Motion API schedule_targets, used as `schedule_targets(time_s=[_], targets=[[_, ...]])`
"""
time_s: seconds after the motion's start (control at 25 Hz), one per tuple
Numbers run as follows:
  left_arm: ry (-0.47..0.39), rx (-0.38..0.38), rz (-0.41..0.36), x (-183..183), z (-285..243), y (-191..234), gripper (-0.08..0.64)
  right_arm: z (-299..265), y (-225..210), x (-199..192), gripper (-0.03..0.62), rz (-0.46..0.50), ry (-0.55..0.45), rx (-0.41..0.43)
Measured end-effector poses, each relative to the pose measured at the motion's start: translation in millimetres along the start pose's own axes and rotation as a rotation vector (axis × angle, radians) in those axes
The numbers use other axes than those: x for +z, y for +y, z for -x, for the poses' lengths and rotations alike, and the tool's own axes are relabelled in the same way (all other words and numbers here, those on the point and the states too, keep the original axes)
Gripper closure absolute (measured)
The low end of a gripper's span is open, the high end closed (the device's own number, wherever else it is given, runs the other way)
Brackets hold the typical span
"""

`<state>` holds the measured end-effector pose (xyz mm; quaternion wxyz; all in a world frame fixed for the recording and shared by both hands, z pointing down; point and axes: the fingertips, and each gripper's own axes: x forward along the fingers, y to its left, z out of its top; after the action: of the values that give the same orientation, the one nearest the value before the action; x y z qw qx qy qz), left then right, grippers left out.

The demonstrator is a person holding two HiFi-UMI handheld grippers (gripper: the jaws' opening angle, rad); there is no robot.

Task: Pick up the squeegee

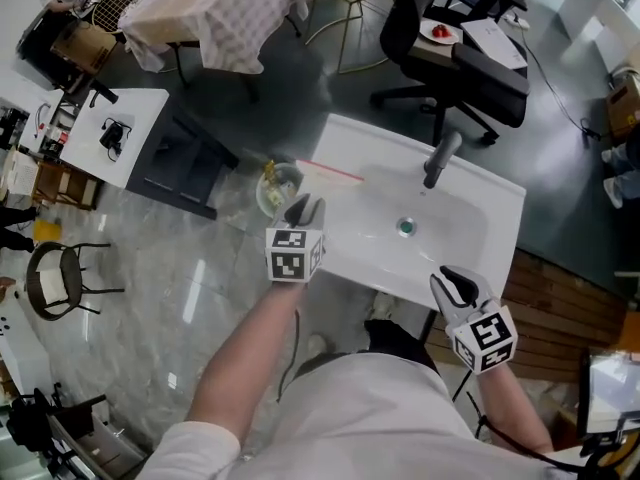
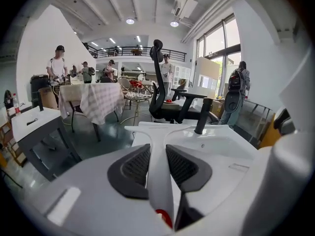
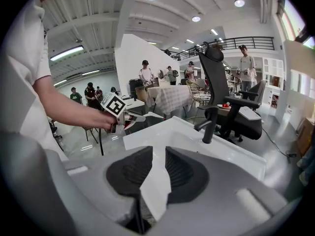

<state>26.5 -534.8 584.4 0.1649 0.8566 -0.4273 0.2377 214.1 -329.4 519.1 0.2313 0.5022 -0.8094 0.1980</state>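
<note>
While the head view gives only a thin red blade over the white sink's (image 1: 470, 193) left edge, your left gripper view shows your left gripper (image 2: 157, 149) clenched on the white squeegee's (image 2: 158, 181) handle, T-head pointing far, and your right gripper (image 3: 156, 154) is slightly parted and empty.

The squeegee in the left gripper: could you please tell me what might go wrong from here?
1. The left gripper has its jaws clamped only on the slim handle of the squeegee, with the blade far ahead, so it may twist or slip.
2. In the head view the blade lies close to a clear container at the left edge of the sink; a swing could knock it over.
</note>
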Motion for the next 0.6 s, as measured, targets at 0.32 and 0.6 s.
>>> schedule_targets(time_s=[0.32,0.6], targets=[[-0.030,-0.045,-0.003,-17.0,96.9,11.2,0.454,-4.3,72.5,14.6,0.523,0.017,-0.033,-0.019],[-0.086,-0.103,-0.015,-23.0,184.8,12.3,0.454,-1.1,133.8,18.2,0.523,0.040,-0.057,-0.024]])
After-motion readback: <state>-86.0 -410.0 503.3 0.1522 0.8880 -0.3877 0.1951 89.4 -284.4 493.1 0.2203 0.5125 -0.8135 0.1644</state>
